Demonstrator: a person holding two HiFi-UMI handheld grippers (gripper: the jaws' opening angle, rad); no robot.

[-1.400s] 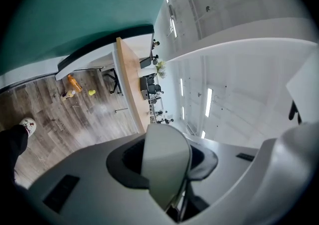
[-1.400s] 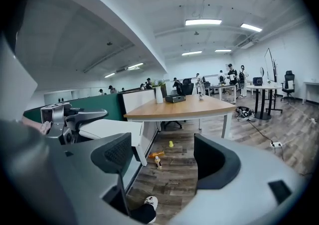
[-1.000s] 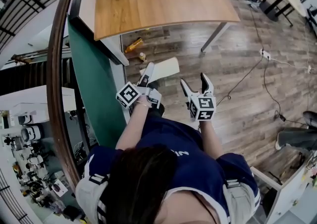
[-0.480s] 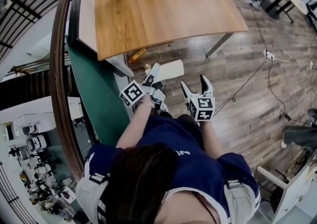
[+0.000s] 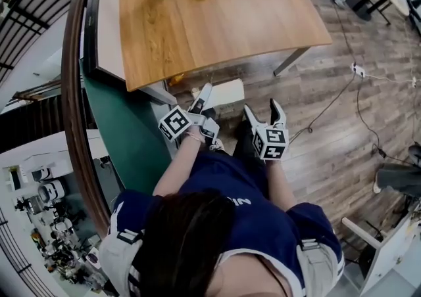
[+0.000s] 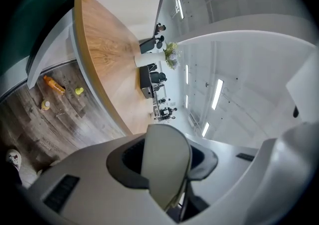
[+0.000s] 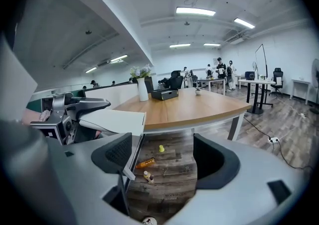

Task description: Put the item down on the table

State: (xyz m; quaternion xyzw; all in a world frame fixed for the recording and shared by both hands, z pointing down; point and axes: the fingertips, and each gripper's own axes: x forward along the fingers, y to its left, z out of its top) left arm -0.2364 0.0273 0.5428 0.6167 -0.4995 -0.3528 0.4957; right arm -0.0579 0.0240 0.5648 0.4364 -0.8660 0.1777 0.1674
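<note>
Wood-plank floor (image 5: 342, 158), ceiling strip lights (image 7: 195, 11), green partition (image 5: 128, 135)

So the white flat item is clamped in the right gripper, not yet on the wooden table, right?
No. The left gripper clamps the white flat item, as the left gripper view shows; the right gripper is open and empty. The item is not yet on the wooden table.

Both bare forearms reach forward from the torso, side by side. The left gripper (image 5: 204, 94) points roughly level, its jaws closed on a thin white sheet (image 5: 228, 91), perhaps card. The right gripper (image 5: 262, 110) tilts slightly downward, jaws apart and empty.
</note>
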